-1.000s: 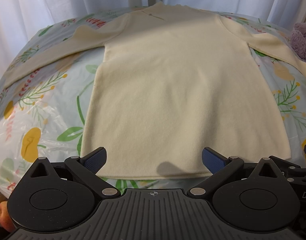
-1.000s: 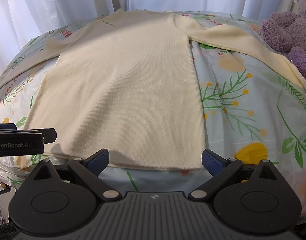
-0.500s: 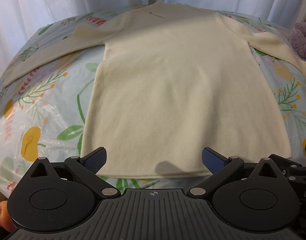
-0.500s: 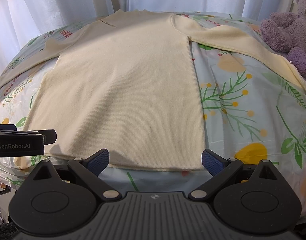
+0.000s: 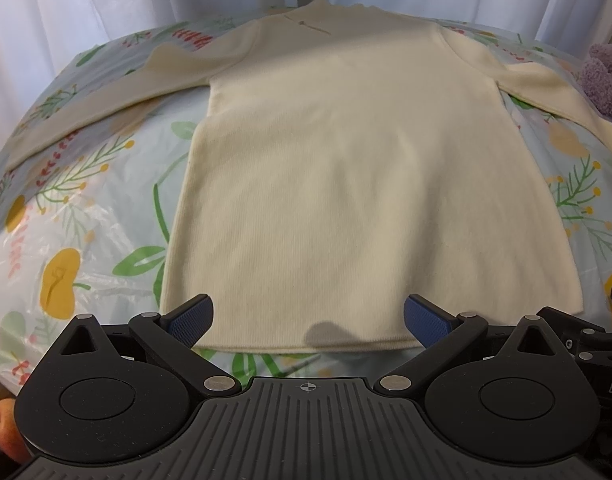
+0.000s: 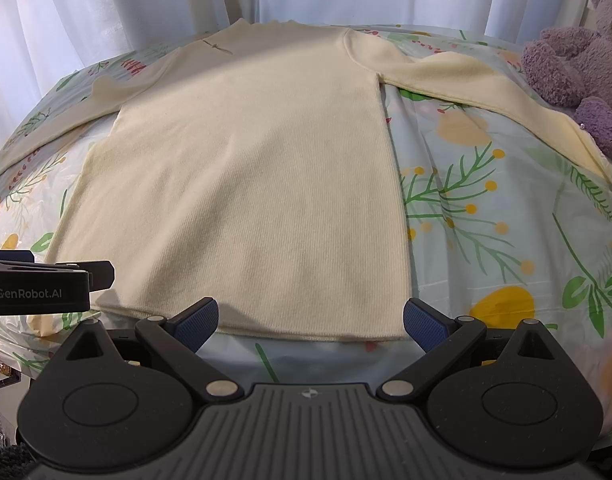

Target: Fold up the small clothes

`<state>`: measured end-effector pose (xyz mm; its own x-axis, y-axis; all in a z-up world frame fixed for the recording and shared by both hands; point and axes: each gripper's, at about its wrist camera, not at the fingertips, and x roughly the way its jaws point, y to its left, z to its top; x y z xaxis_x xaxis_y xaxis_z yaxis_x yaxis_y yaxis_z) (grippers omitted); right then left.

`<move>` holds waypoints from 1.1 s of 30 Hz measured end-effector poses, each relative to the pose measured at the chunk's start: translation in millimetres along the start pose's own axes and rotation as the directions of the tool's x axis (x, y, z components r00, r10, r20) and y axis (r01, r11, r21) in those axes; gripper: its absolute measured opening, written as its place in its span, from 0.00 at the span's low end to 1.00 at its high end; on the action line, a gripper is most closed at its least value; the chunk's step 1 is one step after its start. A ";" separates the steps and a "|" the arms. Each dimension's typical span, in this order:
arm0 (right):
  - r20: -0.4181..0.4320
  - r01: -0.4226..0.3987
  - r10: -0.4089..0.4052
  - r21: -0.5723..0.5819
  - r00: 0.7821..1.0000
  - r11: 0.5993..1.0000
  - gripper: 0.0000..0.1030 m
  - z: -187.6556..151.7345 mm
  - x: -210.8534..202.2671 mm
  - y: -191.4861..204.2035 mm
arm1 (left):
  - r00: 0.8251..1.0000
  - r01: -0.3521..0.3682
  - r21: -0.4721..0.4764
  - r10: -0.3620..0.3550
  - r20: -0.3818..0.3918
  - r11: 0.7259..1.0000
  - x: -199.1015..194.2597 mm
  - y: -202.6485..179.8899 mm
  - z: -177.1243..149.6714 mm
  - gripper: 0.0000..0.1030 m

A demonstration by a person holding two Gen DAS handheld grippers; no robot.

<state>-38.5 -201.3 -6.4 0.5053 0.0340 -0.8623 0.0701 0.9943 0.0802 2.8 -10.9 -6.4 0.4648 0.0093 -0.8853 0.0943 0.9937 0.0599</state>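
A cream long-sleeved sweater (image 5: 346, 184) lies flat on the floral cover, collar at the far end, hem toward me, both sleeves spread outward. My left gripper (image 5: 308, 318) hovers open over the hem's left half, blue pads wide apart, nothing between them. In the right wrist view the same sweater (image 6: 246, 184) fills the left and middle; my right gripper (image 6: 310, 318) is open above the hem's right corner, empty. The left gripper's body (image 6: 38, 288) shows at the left edge of that view.
A floral plastic-covered sheet (image 6: 486, 220) covers the surface. A purple plush bear (image 6: 578, 64) sits at the far right, touching the right sleeve's cuff end. White curtains (image 5: 146, 0) hang behind. Part of the right gripper (image 5: 586, 340) shows at the left view's lower right.
None of note: both grippers stay open near the hem, with only a very slight shift of view.
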 end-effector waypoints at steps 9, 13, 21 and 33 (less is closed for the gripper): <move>-0.001 -0.002 0.002 0.004 1.000 1.000 0.96 -1.2 0.0 -0.9 | 1.000 0.000 0.000 0.000 -0.001 1.000 0.6 -0.4 -1.8 1.00; -0.001 -0.004 0.004 0.005 1.000 1.000 0.96 -1.6 -0.2 -1.6 | 1.000 0.000 -0.001 0.000 -0.004 1.000 1.4 -1.1 -2.1 1.00; 0.000 -0.012 0.012 0.008 1.000 1.000 0.96 -1.8 0.2 -4.0 | 1.000 -0.003 -0.002 0.003 -0.011 1.000 4.0 -2.9 -2.1 1.00; 0.002 -0.030 0.030 0.004 1.000 1.000 0.96 -1.4 1.2 -2.8 | 1.000 -0.001 -0.004 0.001 -0.026 1.000 6.2 -1.4 0.8 1.00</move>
<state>-39.3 -204.0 -8.4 0.5087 0.0637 -0.8586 0.0580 0.9925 0.1080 6.3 -12.3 -11.7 0.4419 0.0129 -0.8970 0.0901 0.9942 0.0587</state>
